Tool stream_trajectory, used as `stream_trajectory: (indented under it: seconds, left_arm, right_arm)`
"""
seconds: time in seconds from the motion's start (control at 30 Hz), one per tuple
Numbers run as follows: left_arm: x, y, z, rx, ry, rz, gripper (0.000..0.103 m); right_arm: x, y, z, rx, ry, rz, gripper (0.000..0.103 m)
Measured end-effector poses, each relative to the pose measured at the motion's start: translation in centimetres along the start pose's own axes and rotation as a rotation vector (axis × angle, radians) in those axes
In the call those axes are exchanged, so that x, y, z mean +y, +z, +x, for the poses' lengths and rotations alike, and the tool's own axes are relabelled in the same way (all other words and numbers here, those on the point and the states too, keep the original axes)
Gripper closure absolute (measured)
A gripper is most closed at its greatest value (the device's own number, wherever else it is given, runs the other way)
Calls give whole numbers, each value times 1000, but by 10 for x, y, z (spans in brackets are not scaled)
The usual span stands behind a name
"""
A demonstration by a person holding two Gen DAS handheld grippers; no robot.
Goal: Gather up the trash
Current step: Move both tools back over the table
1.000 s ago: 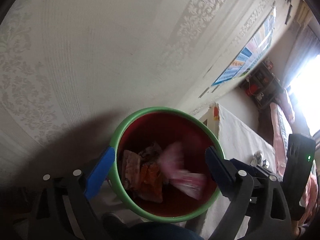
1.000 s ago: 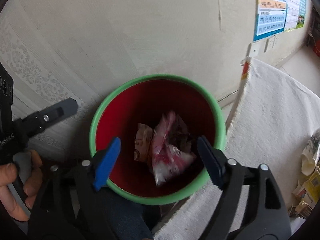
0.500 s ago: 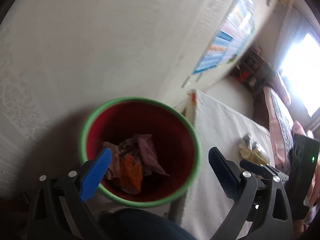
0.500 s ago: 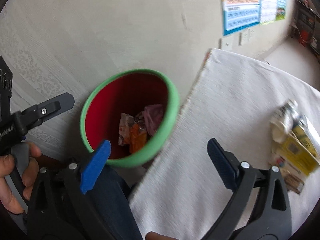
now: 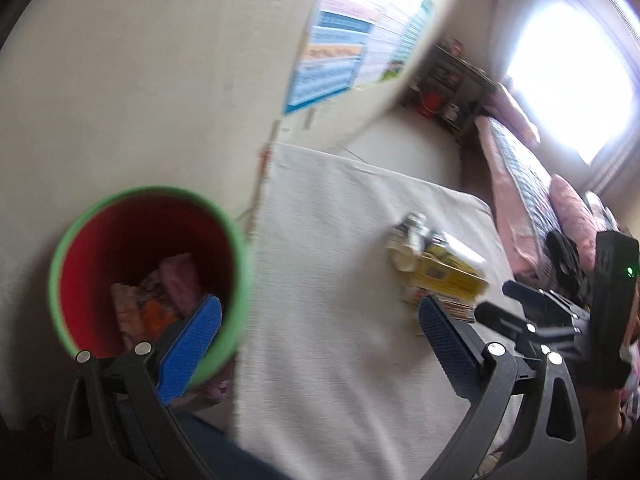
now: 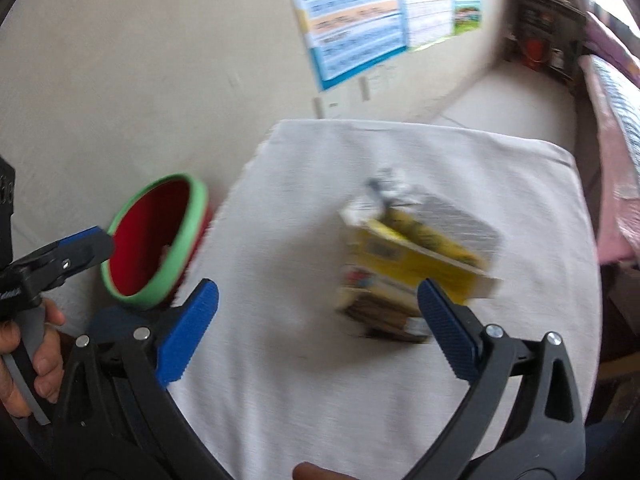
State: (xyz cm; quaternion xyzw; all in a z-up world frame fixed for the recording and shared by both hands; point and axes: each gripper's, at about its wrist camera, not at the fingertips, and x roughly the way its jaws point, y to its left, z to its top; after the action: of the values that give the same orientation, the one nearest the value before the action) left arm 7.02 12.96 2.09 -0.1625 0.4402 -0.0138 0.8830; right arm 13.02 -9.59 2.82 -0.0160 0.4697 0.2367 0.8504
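Both tools gaping, empty, right tool (image 6: pixel 318 326) widening, trash pile (image 6: pixel 412 264) on cloth (image 6: pixel 280 380), bin (image 5: pixel 148 276) beside

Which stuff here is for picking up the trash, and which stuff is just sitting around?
For the job:
- red bin with green rim
- wrappers in the bin
- pile of yellow boxes and crumpled wrappers
- both open grippers, left, right

Just there:
- white cloth
- blue wall poster
- pink bedding

One green-rimmed bin (image 5: pixel 236 240), one trash pile (image 6: pixel 408 264), two posters (image 6: pixel 356 28).
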Motion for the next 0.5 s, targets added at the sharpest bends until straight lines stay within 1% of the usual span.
stream_trajectory:
  seconds: [0.17,0.37,0.47,0.5]
  left_arm:
    - [-35,9,18,36,-42,73,8]
    - [-65,26,51,117,-81,146,8]
    - [-75,36,70,149,-87,178,8]
    - [-77,38,74,156,-92,180,8]
  right_arm:
    - [-43,5,-6,-8,-55,9,5]
    - [-71,16,3,19,-112,-44,6]
    - [-81,23,12,33,-136,-62,10]
    - [-85,26,17,46,-137,-64,14]
